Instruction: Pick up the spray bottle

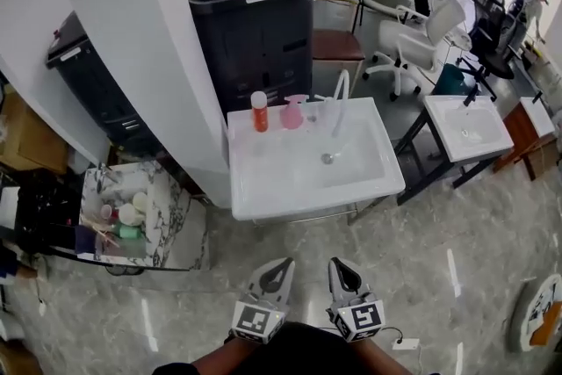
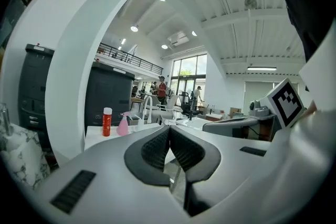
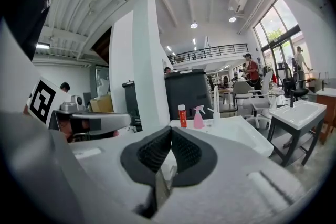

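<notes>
A pink spray bottle (image 1: 292, 112) stands on the back rim of a white sink (image 1: 263, 189), beside an orange-red bottle (image 1: 259, 111) with a white cap. The two gripper views show the spray bottle (image 2: 123, 125) (image 3: 198, 117) far ahead. My left gripper (image 1: 283, 266) and right gripper (image 1: 338, 264) hang side by side above the floor in front of the sink, well short of it. Both point toward the sink. The left gripper's (image 2: 169, 131) jaws meet with nothing between them, and so do the right gripper's (image 3: 171, 132).
A curved white faucet (image 1: 339, 105) rises at the sink's back. A big white pillar (image 1: 132, 31) and dark cabinets (image 1: 255, 22) stand behind. A marble-topped stand (image 1: 176, 224) with small jars is at the left. A second sink (image 1: 465, 127) and office chairs (image 1: 413, 35) are at the right.
</notes>
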